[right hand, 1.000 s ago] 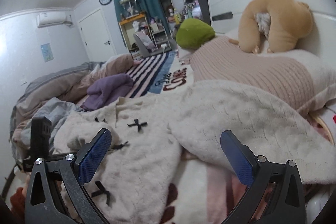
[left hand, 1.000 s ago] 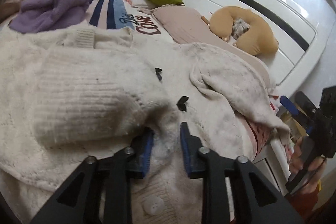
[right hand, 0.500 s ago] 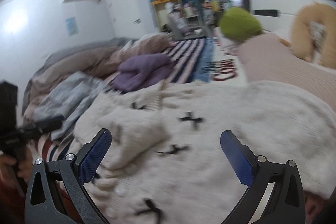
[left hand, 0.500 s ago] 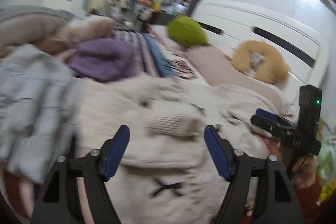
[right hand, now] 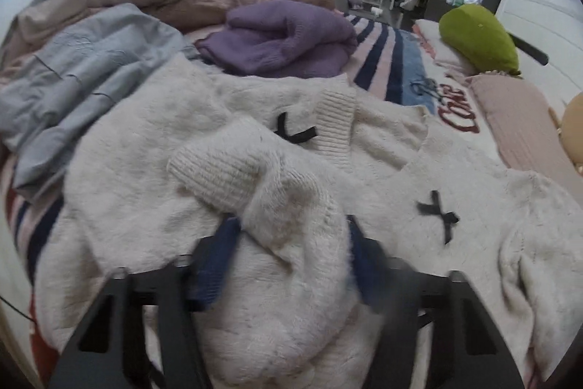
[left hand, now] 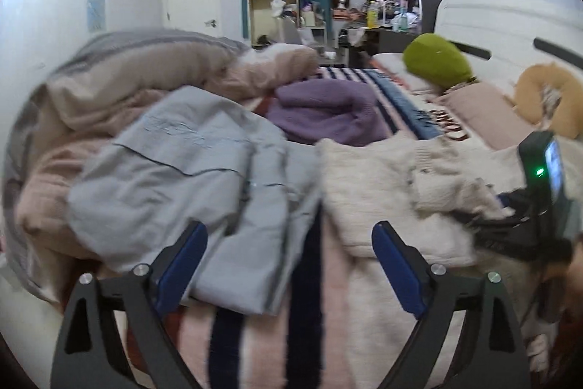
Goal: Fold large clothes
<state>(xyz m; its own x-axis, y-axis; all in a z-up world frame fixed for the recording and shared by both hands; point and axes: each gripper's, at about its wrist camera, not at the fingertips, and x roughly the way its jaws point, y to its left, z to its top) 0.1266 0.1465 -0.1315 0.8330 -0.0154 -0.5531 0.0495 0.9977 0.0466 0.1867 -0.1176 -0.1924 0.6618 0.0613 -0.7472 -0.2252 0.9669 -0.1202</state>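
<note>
Where grey garment (left hand: 189, 177) abuts cream sweater (right hand: 153, 163): L tongs (left hand: 288, 265).

Partly readable red lettering — roughly "Core" — on the striped blanket (right hand: 457, 113).

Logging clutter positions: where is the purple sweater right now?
The purple sweater lies bunched on the striped blanket, beyond the cream cardigan, between the grey garment and green pillow.
</note>
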